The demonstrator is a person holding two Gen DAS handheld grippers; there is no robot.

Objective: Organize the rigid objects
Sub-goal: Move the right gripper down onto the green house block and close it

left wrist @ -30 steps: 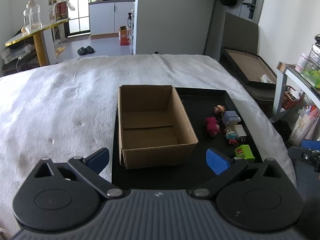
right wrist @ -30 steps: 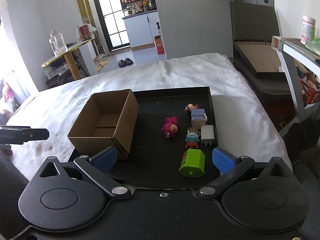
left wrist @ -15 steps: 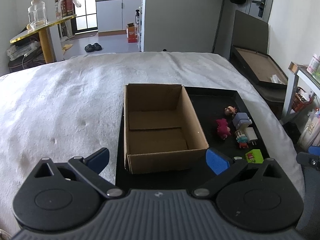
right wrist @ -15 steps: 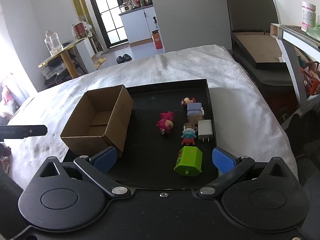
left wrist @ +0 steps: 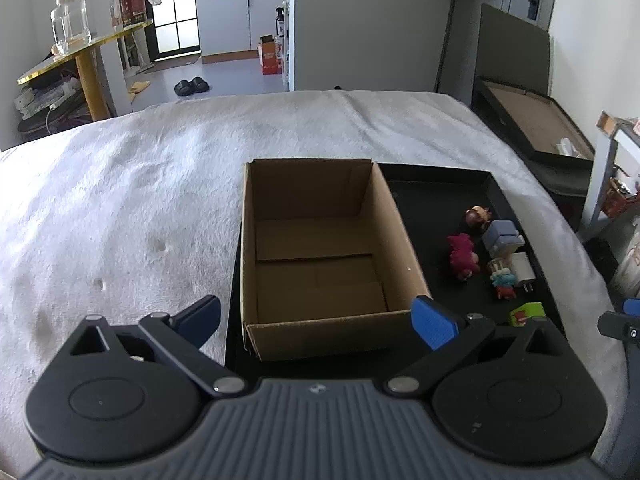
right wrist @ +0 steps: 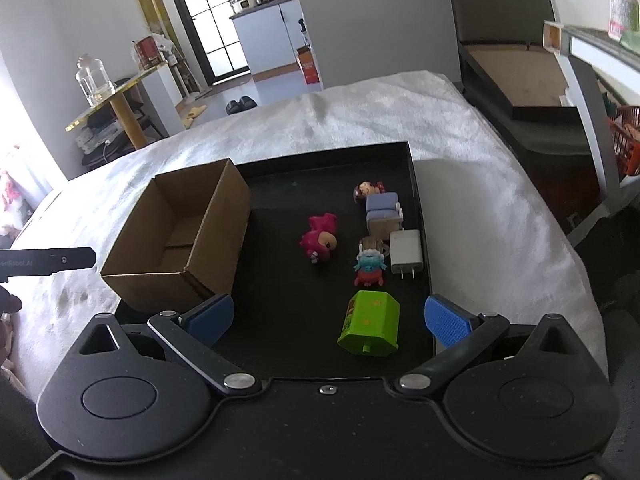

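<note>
Here both the left gripper (left wrist: 316,318) and right gripper (right wrist: 329,320) gape wide, holding nothing.

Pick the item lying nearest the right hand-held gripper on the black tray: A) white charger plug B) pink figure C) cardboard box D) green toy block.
D: in the right wrist view the green toy block lies just ahead of the open right hand-held gripper, nearer than anything else on the black tray.
</note>
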